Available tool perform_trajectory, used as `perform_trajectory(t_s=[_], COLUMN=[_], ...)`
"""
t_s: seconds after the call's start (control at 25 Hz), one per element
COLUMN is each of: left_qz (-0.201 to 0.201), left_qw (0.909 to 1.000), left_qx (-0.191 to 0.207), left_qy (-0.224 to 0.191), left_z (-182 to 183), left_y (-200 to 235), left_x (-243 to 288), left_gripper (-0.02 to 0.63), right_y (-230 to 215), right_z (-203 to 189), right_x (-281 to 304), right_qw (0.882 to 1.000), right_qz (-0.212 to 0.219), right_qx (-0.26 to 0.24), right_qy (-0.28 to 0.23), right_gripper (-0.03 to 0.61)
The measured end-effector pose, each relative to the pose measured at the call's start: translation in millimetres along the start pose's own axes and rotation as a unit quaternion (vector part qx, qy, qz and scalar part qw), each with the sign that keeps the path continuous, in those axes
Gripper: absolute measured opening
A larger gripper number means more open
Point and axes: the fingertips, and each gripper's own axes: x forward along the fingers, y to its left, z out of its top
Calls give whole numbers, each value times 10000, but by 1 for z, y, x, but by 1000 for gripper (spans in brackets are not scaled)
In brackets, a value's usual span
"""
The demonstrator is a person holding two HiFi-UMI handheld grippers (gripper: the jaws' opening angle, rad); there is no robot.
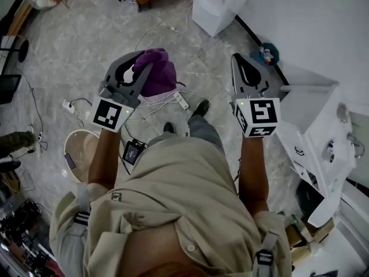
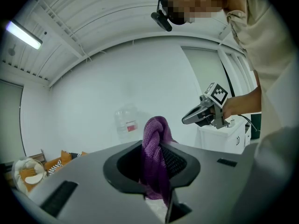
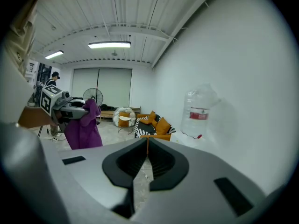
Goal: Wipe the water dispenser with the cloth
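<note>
Left gripper [image 2: 159, 171] clamping fuzzy purple cloth [image 2: 156, 148], right gripper [image 3: 145, 157] closed

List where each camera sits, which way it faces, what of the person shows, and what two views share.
Head view: on the head, looking steeply down at the floor; torso, forearms, left gripper, right gripper show.
Left gripper view: on that gripper, facing the white wall past the purple cloth in its jaws; right forearm shows.
Right gripper view: on that gripper, facing wall and room; jaws shut.
Both gripper views share the water bottle.
</note>
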Motion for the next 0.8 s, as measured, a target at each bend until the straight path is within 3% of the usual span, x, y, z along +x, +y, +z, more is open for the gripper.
perform_trajectory(t_s=[0.36,0.8], left_qz=[314,223], left_qw=[9994,9994], left_qx=[-3,63], left_qy=[133,239], left_z=[28,42], left_y=[6,16], left_x=[99,172], left_gripper=[87,87], right_y=[-87,-146], right_z=[-2,-8], right_x=[53,83], right_qw=[9987,9985], right_qz=[508,486], right_qx=[28,253], right_qy=[-43,-54], right_gripper=[26,26])
